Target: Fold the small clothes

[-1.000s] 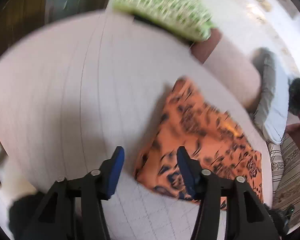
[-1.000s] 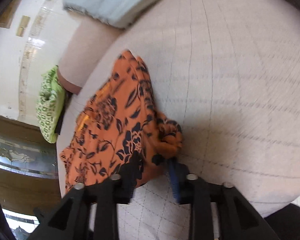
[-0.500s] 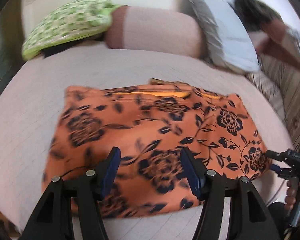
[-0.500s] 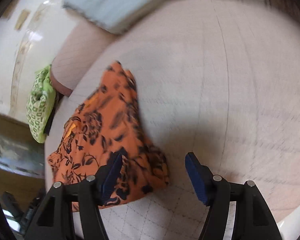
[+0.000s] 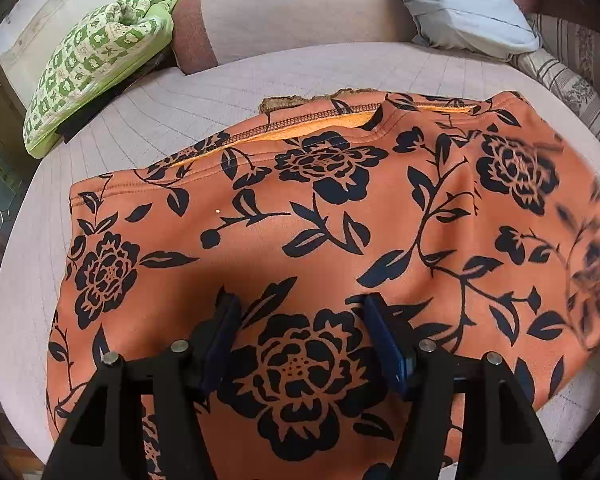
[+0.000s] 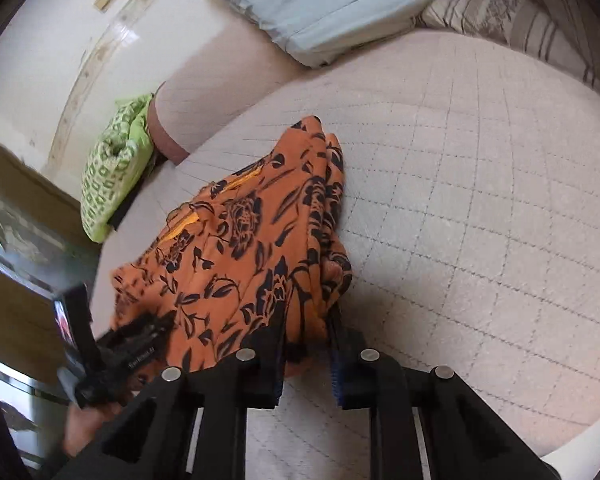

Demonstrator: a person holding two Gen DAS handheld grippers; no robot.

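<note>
Orange floral garment [image 5: 300, 208] on bed | left gripper [image 5: 300, 344] spread apart above cloth | right gripper [image 6: 306, 344] clamps bunched edge (6 o'clock) | we'd lift evenly toward 12 o'clock.

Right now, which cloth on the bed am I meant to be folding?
On the pale quilted mattress, below the grey pillow, lies the orange garment with black flowers. The green patterned bundle sits apart at the far left; only the orange one is floral.
</note>
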